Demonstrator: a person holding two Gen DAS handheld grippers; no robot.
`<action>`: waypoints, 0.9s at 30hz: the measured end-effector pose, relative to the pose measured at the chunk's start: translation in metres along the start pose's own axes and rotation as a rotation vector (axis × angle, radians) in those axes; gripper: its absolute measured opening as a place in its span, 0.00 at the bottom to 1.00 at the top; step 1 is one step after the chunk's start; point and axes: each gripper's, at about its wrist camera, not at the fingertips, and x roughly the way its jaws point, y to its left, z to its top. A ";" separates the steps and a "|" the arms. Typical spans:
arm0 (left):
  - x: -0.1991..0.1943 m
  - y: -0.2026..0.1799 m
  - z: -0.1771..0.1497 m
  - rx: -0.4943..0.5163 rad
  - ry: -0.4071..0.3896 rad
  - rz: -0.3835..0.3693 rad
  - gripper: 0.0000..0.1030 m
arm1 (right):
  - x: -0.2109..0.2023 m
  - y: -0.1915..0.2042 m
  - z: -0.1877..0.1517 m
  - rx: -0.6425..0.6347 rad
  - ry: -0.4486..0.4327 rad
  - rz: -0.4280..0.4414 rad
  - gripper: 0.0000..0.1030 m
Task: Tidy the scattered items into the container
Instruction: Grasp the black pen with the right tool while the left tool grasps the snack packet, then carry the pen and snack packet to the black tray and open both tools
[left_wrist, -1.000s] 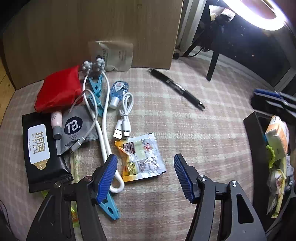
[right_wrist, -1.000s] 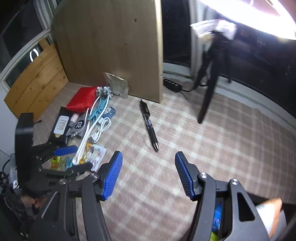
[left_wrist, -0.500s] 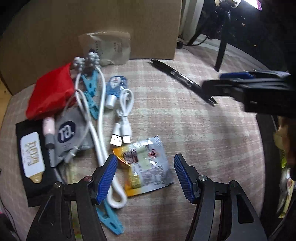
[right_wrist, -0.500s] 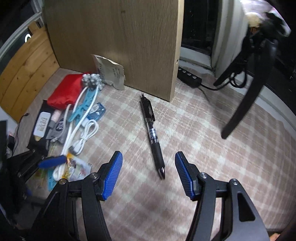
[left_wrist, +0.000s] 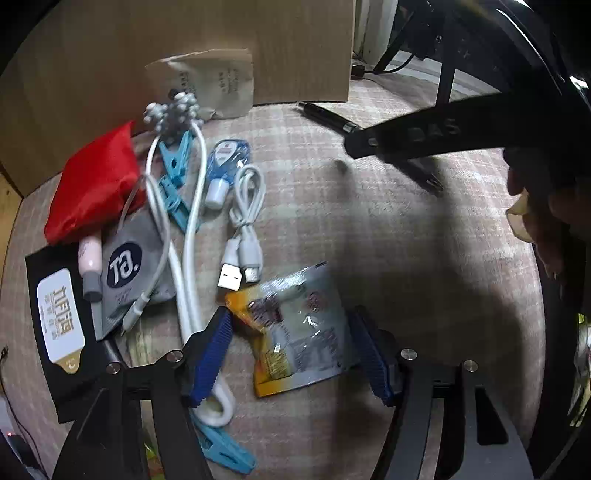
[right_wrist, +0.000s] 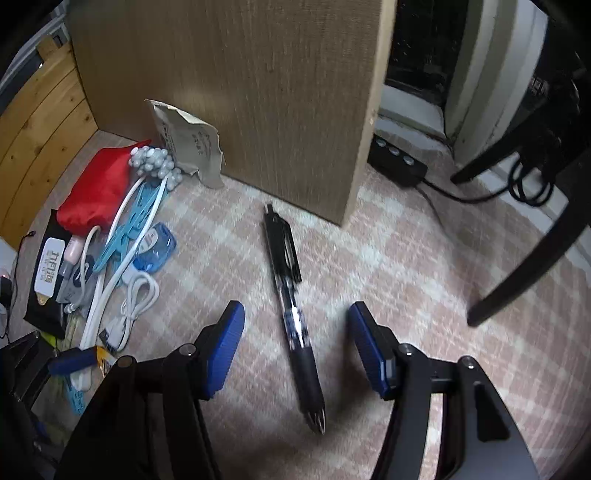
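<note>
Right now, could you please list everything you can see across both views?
pen: 1, black, between right fingers
snack packet: 1, orange-silver, between left fingers
USB cable: 1, white, beside packet
red pouch: 1, far left
wipes pack: 1, black, left edge
grey sachet: 1, beside wipes
clips: several, light blue, in pile
massager: 1, white, through pile
paper bag: 1, beige, against board
board: 1, brown, upright
power strip: 1, black, behind board
left hand-held gripper: open
right hand-held gripper: open

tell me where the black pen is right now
In the right wrist view the black pen lies on the checked cloth between the open right gripper jaws, just right of the white usb cable.
</note>
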 end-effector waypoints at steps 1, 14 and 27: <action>0.000 -0.003 0.001 0.011 -0.007 -0.001 0.59 | 0.001 0.002 0.001 -0.016 -0.003 -0.012 0.57; -0.007 -0.009 -0.019 0.046 -0.074 -0.061 0.49 | -0.012 0.000 -0.015 -0.046 0.025 -0.048 0.11; -0.026 0.014 -0.051 -0.034 -0.079 -0.156 0.10 | -0.037 -0.013 -0.049 0.019 0.018 -0.007 0.11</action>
